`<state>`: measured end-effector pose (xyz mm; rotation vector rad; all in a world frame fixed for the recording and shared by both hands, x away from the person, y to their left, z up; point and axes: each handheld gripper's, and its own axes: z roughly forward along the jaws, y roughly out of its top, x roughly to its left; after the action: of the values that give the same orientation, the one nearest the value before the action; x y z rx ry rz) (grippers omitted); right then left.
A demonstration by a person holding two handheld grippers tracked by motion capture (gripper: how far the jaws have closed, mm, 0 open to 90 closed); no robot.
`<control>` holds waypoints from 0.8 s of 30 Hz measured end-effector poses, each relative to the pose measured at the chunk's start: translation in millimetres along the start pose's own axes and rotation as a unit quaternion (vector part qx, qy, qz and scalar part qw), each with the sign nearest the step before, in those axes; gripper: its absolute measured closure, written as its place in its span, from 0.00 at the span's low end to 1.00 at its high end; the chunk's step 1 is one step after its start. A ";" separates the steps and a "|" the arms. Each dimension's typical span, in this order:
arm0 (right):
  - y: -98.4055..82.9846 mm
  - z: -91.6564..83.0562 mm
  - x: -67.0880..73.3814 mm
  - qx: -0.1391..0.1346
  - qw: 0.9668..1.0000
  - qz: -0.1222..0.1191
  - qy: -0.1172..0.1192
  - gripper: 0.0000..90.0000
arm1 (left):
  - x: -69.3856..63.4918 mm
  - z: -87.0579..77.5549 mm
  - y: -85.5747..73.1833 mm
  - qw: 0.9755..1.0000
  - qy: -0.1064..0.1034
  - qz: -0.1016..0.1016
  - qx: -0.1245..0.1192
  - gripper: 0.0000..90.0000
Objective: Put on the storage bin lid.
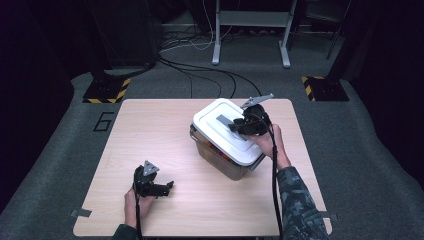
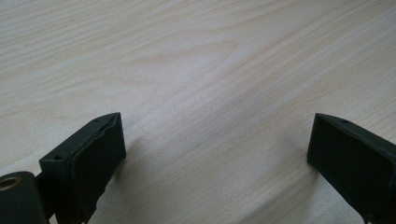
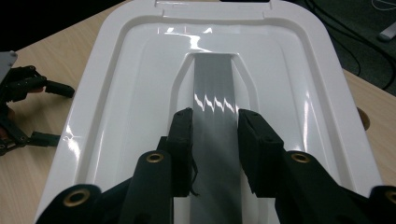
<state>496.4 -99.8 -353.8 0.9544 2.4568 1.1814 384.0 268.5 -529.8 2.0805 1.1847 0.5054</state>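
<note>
- Leftmost, my left gripper rests low over the wooden table, near the table's near-left part, held in my left hand; a grey three-cornered plate sits on top of it.
- Seen from the left gripper view, its jaws stand wide apart with bare wood grain between them — nothing is in them and nothing touches the pads.
- Further right, past a stretch of bare table, stands the box, a clear-walled container set at an angle on the table's right half, well apart from my left gripper; something reddish shows through its wall, too small to tell what.
- On the box sits the white lid, closed flat, with a grey handle strip running down a recess in its middle.
- My right gripper is down on that lid: in the right gripper view the two black jaws stand on either side of the grey handle strip, pressed against its edges — a narrow grip on the handle.
- In the high view my right hand holds that gripper over the lid's far-right part, its cable trailing back along my sleeve.
- Beyond the table lie grey floor and loose cables.
</note>
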 end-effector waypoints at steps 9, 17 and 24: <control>-1.8 20.0 7.9 0.024 1.000 -0.013 0.015 0.74 | 0.8 -0.4 0.2 1.000 0.001 0.006 0.002 0.05; -2.6 29.3 10.9 0.048 0.998 -0.027 0.003 0.74 | 0.6 -0.2 0.2 1.000 0.003 0.006 0.000 0.05; -6.8 34.9 10.9 0.061 0.998 -0.030 -0.008 0.74 | 0.6 -0.2 0.2 1.000 0.003 0.006 0.000 0.05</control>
<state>501.8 -74.7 -380.8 0.9100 2.5507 1.0120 384.3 269.0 -529.5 2.0874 1.1760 0.5168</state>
